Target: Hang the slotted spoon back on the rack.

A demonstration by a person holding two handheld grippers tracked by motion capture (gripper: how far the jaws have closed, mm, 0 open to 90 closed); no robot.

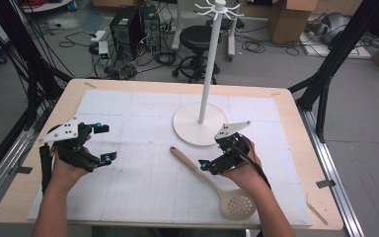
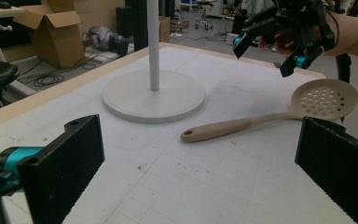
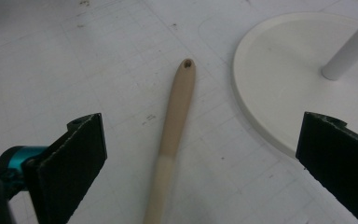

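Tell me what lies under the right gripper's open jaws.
Under the right gripper lies the slotted spoon, its handle flat on the white mat. The spoon's bowl falls outside the right gripper view.

Matt beige plastic-looking slotted spoon [image 1: 212, 182] on a scuffed white gridded mat [image 1: 138, 187]; stand [image 1: 200, 129] smooth white.

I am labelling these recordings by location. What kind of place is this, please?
Most likely a lab or workshop, not a home. Computer towers and loose cables sit on the bare floor, cardboard boxes stand behind, and the table carries a gridded white mat.
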